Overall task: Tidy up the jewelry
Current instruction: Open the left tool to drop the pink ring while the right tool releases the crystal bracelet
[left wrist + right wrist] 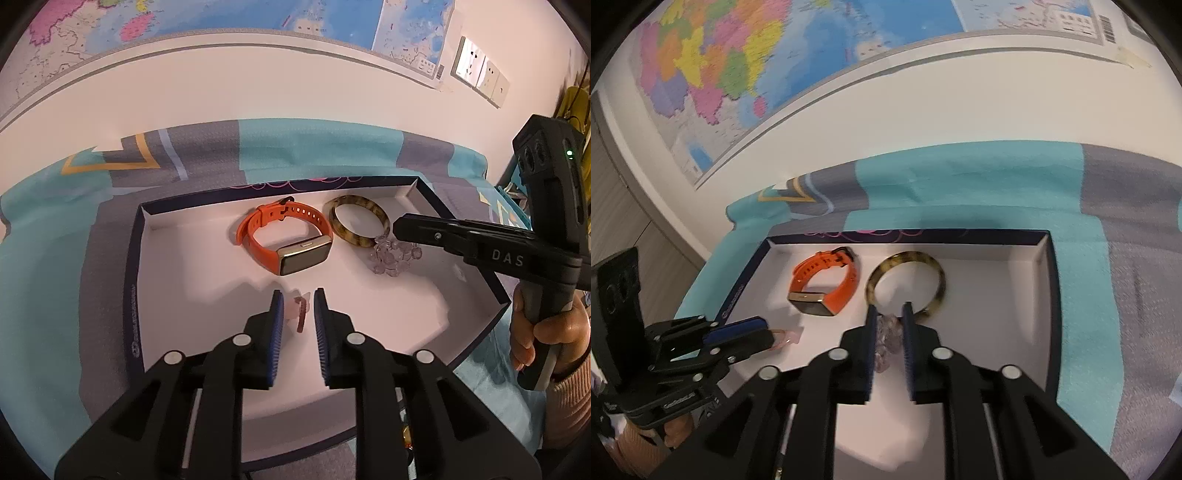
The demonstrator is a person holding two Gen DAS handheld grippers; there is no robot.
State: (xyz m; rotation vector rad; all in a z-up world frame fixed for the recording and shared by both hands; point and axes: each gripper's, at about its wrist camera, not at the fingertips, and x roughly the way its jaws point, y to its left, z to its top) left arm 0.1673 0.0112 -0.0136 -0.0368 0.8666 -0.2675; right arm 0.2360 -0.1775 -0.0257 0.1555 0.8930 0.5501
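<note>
A shallow white box with a dark blue rim (133, 258) (1052, 295) holds an orange watch band (284, 236) (827, 284), a tortoiseshell bangle (356, 223) (905, 280) and a clear pale-purple bead bracelet (393, 256) (886, 339). My left gripper (299, 302) (775, 338) has a small pink piece with a brown cord (300, 312) (788, 336) between its fingers, low over the box floor. My right gripper (888, 314) (397, 227) closes around the bead bracelet beside the bangle.
The box lies on a teal and grey patterned cloth (314, 147) (1108, 258). A white wall with maps (221, 22) (738, 55) stands behind. Wall sockets (480, 74) are at the upper right. A hand (546, 332) holds the right gripper's handle.
</note>
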